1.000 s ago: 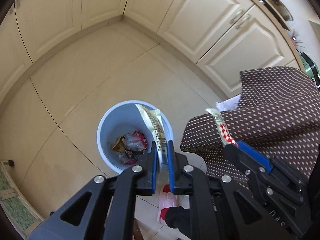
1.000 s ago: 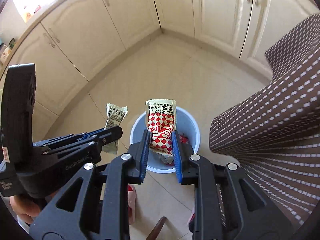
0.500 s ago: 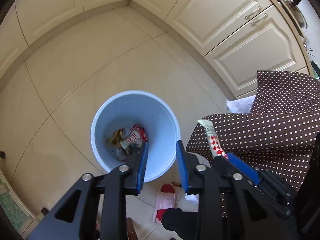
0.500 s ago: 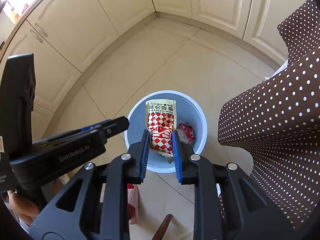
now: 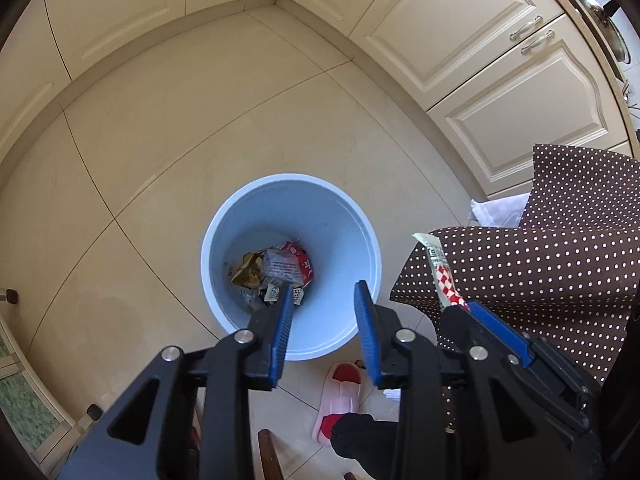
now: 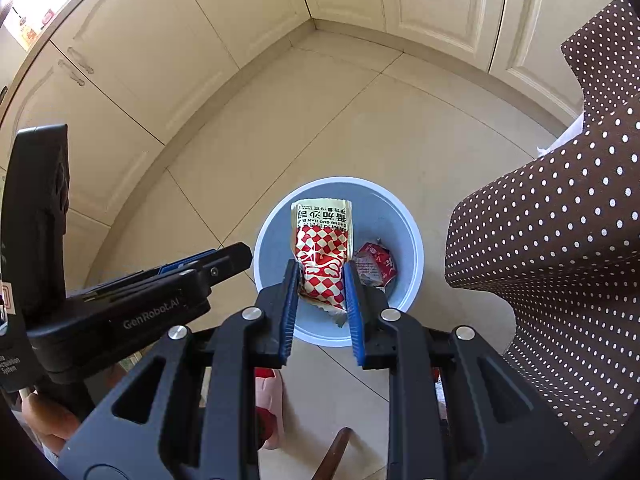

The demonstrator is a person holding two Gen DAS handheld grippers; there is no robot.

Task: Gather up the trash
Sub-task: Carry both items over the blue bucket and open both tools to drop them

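Red-and-white checked sauce packet (image 6: 320, 258), light, crinkly and limp, pinched by its lower end in my right claw (image 6: 321, 286) directly above the pale blue bin (image 6: 412, 264); best held by the flat sealed edge. My left claw (image 5: 325, 308) hangs empty over the same bin, jaws opening. Wrappers (image 5: 276, 270) at the bottom overlap, hard to separate.
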